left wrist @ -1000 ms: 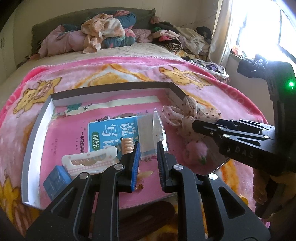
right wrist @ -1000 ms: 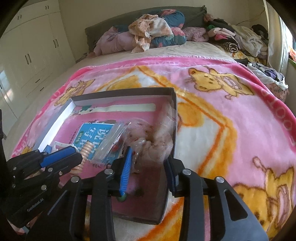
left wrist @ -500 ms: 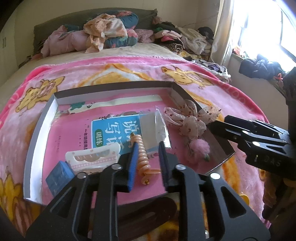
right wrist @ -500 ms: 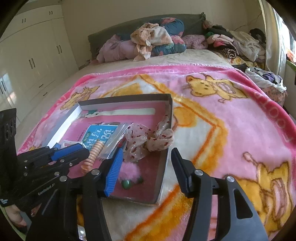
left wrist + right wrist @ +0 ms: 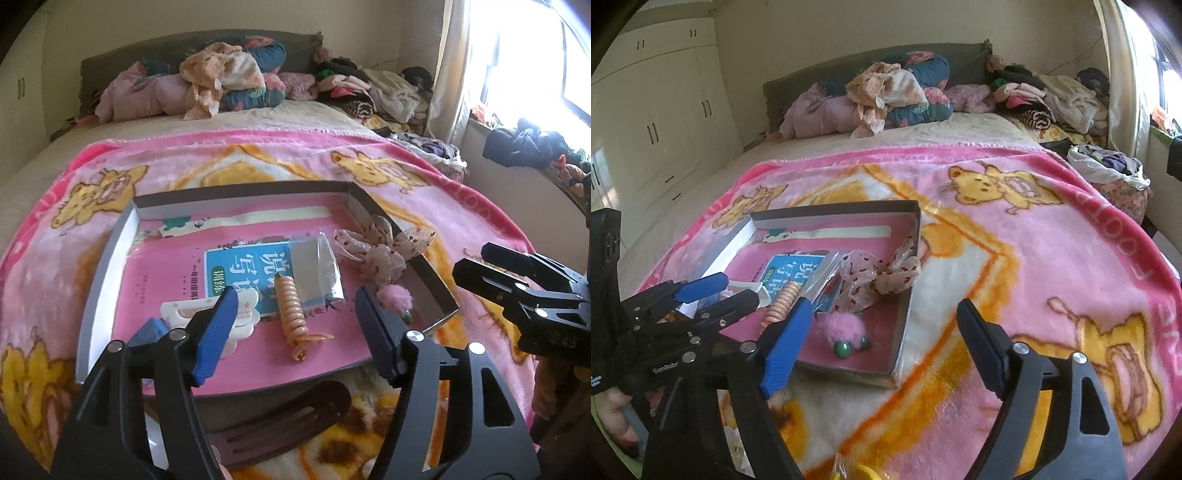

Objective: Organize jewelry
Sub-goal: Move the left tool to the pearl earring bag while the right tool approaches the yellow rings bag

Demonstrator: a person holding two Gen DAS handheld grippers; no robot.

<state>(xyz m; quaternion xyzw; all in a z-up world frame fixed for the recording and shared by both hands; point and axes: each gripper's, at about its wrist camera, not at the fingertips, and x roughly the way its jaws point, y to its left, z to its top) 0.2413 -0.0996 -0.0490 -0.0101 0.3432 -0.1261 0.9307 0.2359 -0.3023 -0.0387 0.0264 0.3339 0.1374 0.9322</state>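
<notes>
A shallow cardboard box [image 5: 105,254] [image 5: 905,314] lies on the pink blanket. In it lie an orange spiral hair tie [image 5: 293,314] [image 5: 781,304], a spotted fabric bow [image 5: 380,249] [image 5: 882,278], a pink pompom tie [image 5: 393,297] [image 5: 840,328], a white hair clip [image 5: 184,308], a blue cube [image 5: 147,330], a clear plastic bag [image 5: 317,271] and a booklet [image 5: 240,273]. My left gripper [image 5: 297,334] [image 5: 714,290] is open and empty, just in front of the spiral tie. My right gripper [image 5: 882,345] [image 5: 491,266] is open and empty, above the box's near right corner.
A dark brown hair clip [image 5: 280,424] lies on the blanket below the left gripper. A yellow item [image 5: 864,472] sits at the bottom edge of the right wrist view. Piles of clothes [image 5: 229,81] cover the head of the bed. A window sill [image 5: 535,162] is at right.
My left gripper has opened and let go of the orange spiral tie, which now lies in the box. My right gripper has released the bow, opened wide and pulled back.
</notes>
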